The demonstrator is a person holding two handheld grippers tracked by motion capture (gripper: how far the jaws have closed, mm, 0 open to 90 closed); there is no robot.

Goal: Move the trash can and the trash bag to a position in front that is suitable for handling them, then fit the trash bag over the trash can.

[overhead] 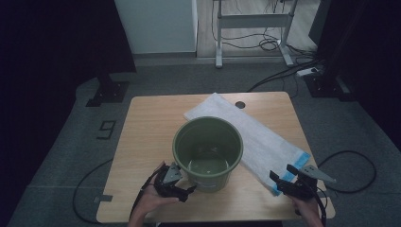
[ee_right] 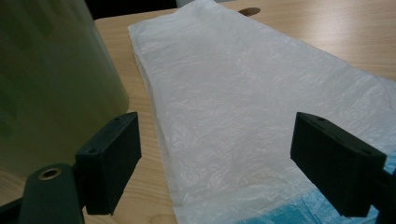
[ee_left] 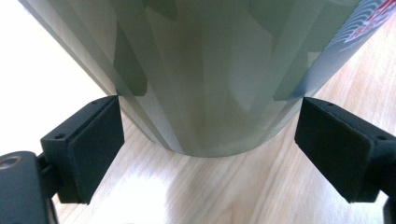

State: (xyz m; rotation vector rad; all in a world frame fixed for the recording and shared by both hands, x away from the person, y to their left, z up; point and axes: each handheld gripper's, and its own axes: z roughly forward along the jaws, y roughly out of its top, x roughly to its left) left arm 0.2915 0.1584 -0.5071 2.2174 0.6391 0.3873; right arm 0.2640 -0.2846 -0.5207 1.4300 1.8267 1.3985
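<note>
My left gripper (overhead: 182, 182) sits near the counter's (overhead: 142, 142) front edge, jaws spread wide around the base of the round green plastic bucket (overhead: 208, 151). Right of the bucket, a folded white plastic bag (overhead: 255, 137) runs toward the front right corner, where my right gripper (overhead: 283, 176) hovers released over its blue end.

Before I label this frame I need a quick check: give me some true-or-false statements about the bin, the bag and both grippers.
1. The green bin stands upright on the table. True.
2. The white plastic bag is already lining the bin. False: it lies flat on the table beside the bin.
3. The left gripper is open, its jaws on either side of the bin's lower wall. True.
4. The right gripper is shut on the bag. False: it is open, with the bag between and beyond its jaws.
5. The bag has a blue end nearest the right gripper. True.
</note>
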